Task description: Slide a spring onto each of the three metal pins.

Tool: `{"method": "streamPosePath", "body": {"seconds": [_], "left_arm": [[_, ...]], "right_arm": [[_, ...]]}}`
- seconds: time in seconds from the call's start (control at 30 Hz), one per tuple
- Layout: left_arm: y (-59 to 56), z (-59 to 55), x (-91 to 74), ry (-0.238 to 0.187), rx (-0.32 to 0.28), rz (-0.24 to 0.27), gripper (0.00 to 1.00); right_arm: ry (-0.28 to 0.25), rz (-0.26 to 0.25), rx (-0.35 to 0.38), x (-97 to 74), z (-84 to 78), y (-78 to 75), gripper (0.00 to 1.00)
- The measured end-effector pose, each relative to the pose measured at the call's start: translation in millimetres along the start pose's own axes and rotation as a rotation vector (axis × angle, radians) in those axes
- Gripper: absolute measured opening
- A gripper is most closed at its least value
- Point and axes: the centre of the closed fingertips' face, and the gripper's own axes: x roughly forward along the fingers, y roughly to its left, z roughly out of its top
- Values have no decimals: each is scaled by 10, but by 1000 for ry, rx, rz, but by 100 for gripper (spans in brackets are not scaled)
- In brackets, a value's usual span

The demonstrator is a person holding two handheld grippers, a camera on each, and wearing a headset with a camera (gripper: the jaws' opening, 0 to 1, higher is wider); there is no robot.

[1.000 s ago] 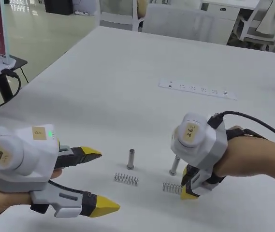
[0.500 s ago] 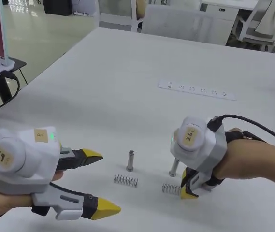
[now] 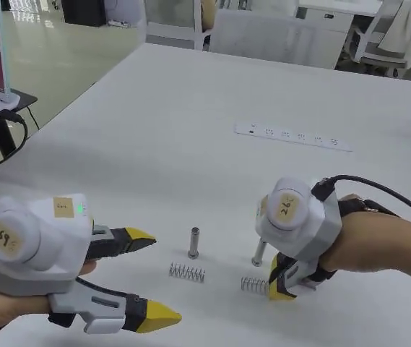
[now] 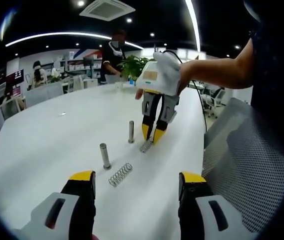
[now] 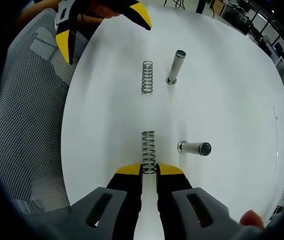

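Note:
Two short metal pins stand upright on the white table, one to the left and one beside my right gripper. A loose spring lies flat in front of the left pin. My right gripper points down at the table, shut on the end of a second spring that lies flat. My left gripper hovers open left of the pins, with nothing between its jaws.
A white power strip lies farther back on the table. A black cable trails from the right gripper. A mesh chair stands at the table's near edge. Office chairs stand beyond the far edge.

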Motion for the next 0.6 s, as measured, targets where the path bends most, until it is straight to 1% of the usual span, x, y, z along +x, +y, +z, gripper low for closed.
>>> {"method": "streamPosePath", "body": {"seconds": [0.3, 0.37, 0.5, 0.6], "left_arm": [[-40, 63, 28, -7, 17, -22, 60], [-50, 72, 33, -7, 21, -28, 60], [-65, 83, 53, -3, 35, -43, 58], [-72, 113, 69, -8, 43, -52, 57]], "right_arm": [[-18, 2, 14, -169, 57, 35, 8], [-30, 6, 19, -204, 82, 53, 8], [-39, 8, 26, -255, 120, 87, 8], [-44, 10, 30, -275, 132, 107, 8]]}}
